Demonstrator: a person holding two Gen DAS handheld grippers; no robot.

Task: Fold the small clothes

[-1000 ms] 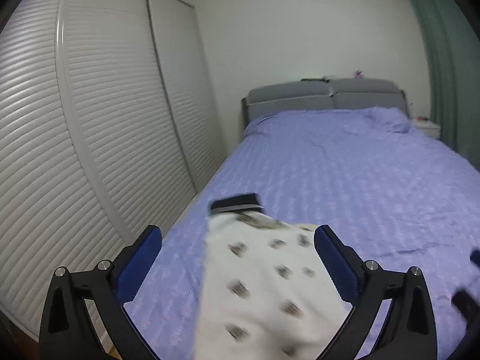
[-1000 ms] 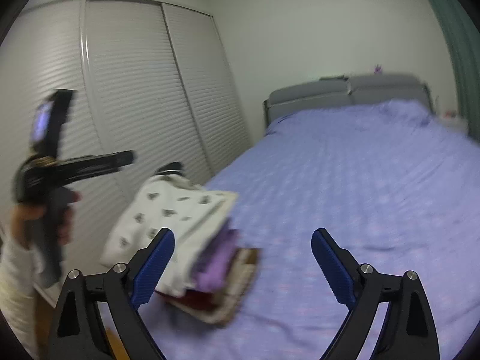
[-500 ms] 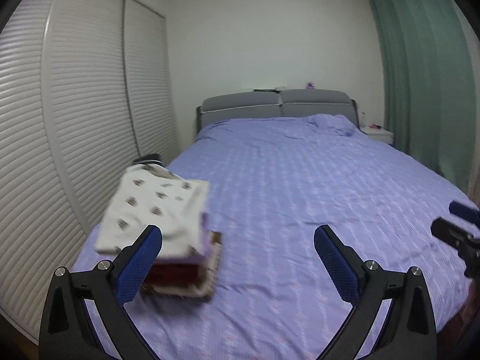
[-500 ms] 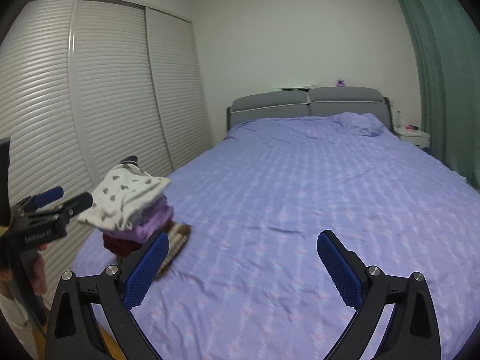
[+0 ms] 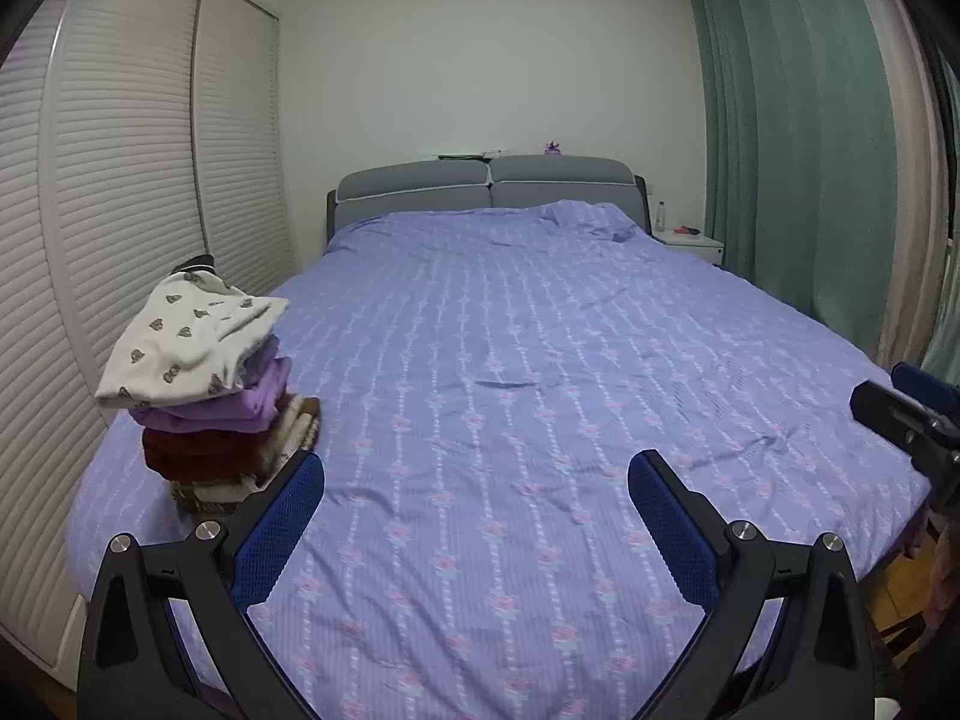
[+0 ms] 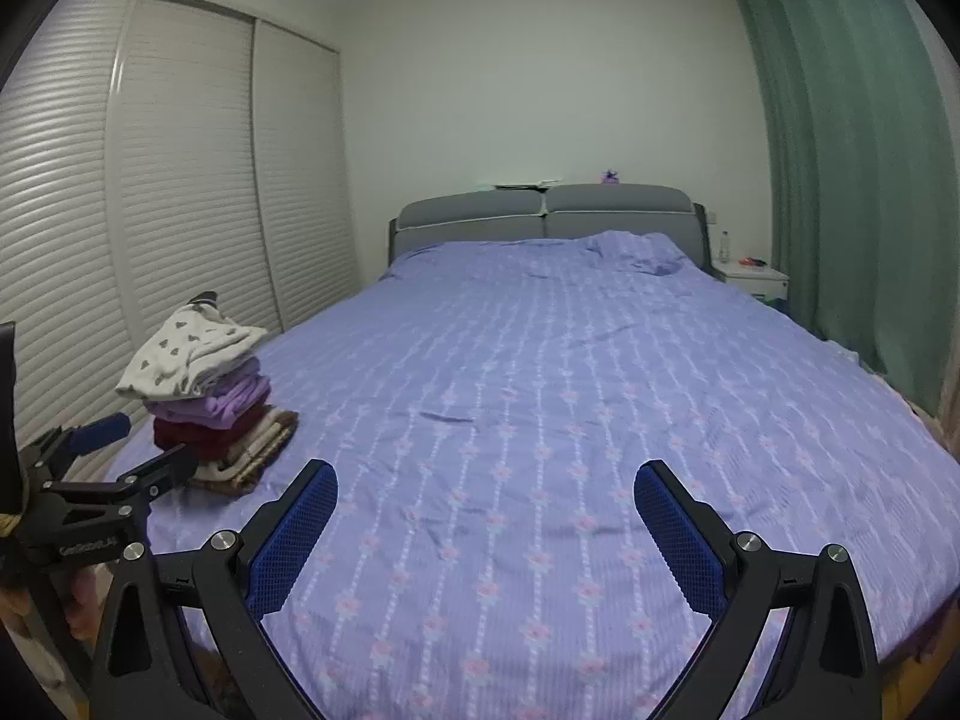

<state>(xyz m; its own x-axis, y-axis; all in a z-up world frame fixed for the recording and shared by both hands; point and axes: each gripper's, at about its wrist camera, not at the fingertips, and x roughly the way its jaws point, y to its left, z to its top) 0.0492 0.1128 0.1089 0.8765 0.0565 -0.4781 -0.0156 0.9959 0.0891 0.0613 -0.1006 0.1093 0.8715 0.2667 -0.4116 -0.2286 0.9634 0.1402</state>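
A stack of folded clothes (image 5: 210, 396) sits on the near left corner of the purple bed (image 5: 540, 396). A white garment with dark prints (image 5: 186, 336) lies on top, over purple, dark red and brown pieces. The stack also shows in the right wrist view (image 6: 210, 402). My left gripper (image 5: 477, 480) is open and empty, held above the foot of the bed, right of the stack. My right gripper (image 6: 486, 492) is open and empty over the foot of the bed. Each gripper shows at the edge of the other's view, the left (image 6: 114, 456) and the right (image 5: 906, 408).
White louvred wardrobe doors (image 5: 120, 210) run along the left of the bed. A grey headboard (image 5: 486, 186) is at the far end. Green curtains (image 5: 798, 138) and a white bedside table (image 5: 690, 243) stand at the right.
Both grippers have pulled back from the stack toward the foot of the bed. The white garment now rests on top of the stack, free of the grippers.
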